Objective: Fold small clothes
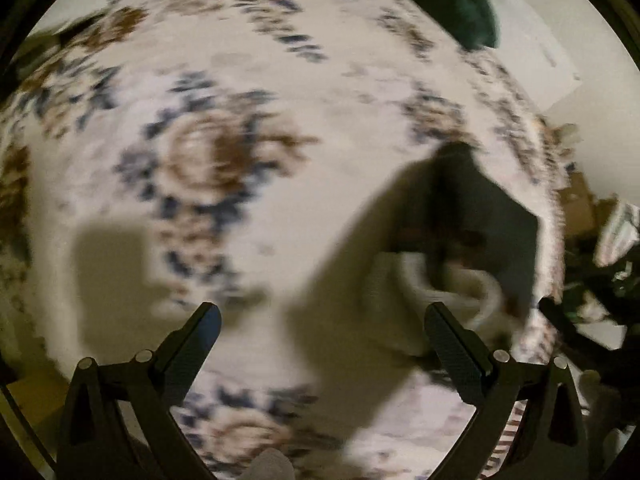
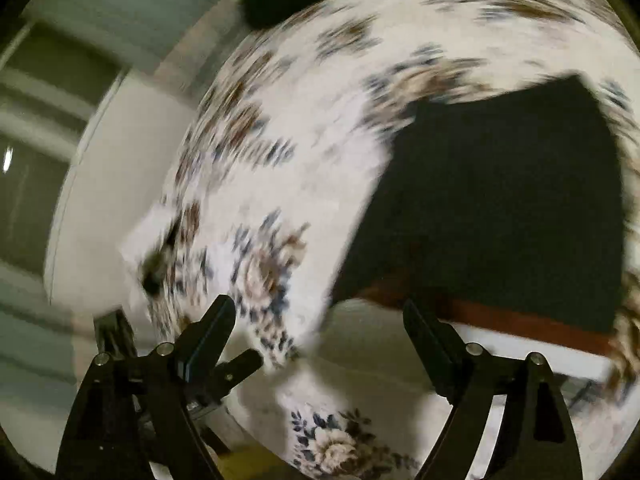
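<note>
both grippers, left gripper (image 1: 322,326) and right gripper (image 2: 318,320), gape empty; approach dark garment (image 2: 500,200) on floral sheet (image 2: 300,140) slowly, pinching its near corners.

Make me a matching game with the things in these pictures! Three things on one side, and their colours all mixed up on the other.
Things:
1. folded garment
2. bedspread
3. left gripper

Colours or states:
A. white with blue and brown flowers
B. fingers spread apart, holding nothing
C. black with a reddish band along one edge

Pairs: 1-C, 2-A, 3-B
</note>
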Available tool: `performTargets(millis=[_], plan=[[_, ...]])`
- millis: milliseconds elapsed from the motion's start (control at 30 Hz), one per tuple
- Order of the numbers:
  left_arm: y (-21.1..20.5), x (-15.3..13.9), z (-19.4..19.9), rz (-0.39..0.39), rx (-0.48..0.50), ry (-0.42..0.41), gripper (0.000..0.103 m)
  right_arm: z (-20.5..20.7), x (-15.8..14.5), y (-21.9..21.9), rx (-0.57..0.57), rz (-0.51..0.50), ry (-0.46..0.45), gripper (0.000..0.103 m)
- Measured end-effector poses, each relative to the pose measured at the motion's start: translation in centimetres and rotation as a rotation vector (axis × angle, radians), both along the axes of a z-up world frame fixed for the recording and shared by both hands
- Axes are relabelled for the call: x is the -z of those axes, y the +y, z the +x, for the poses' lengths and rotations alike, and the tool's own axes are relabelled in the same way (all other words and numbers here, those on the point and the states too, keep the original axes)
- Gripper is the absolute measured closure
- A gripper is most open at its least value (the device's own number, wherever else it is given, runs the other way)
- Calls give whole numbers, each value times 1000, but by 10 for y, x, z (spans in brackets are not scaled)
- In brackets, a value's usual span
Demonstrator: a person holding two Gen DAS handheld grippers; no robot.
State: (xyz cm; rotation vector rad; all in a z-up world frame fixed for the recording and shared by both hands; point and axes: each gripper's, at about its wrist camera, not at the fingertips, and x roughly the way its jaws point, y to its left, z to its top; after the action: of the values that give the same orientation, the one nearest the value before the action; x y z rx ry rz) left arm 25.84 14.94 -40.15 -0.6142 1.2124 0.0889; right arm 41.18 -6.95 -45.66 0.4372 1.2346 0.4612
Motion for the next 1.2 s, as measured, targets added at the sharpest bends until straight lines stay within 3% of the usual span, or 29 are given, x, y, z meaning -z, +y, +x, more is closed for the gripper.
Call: performTargets(millis=[100, 200, 267, 300, 367, 500, 600, 667, 800, 967, 1033, 1200], plan=[[-34, 0, 18, -66, 22, -7, 0, -1, -8, -61, 138, -64, 4, 15], [-68, 17, 37, -105, 0, 22, 0, 4, 4, -117, 244, -130, 46, 15], [-80, 38, 48, -87, -60, 60, 9, 6, 15, -150, 302, -135, 82, 15], [-80, 50, 51, -67, -95, 69, 22, 9, 18, -161, 315, -140, 91, 15], [-64, 76, 48, -127, -189, 73, 22, 12, 23, -186, 333, -154, 106, 15], [-45, 89, 32, -310, -273, 44, 20, 33, 34, -214, 301, -161, 141, 15], [-57, 65, 15, -328, -258, 10, 20, 63, 48, -226, 244, -135, 145, 14], [-70, 53, -1, -362, -278, -23, 19, 84, 62, -231, 221, -97, 160, 4], [-103, 58, -22, -453, -343, -89, 13, 137, 93, -242, 187, 41, 187, 1], [-131, 94, -1, -400, -411, -123, 11, 194, 141, -242, 121, 200, 261, 1], [-129, 104, 5, -418, -469, -160, 3, 210, 164, -236, 95, 261, 316, 1], [-126, 106, 14, -400, -552, -179, 3, 224, 181, -213, -3, 259, 346, 0]])
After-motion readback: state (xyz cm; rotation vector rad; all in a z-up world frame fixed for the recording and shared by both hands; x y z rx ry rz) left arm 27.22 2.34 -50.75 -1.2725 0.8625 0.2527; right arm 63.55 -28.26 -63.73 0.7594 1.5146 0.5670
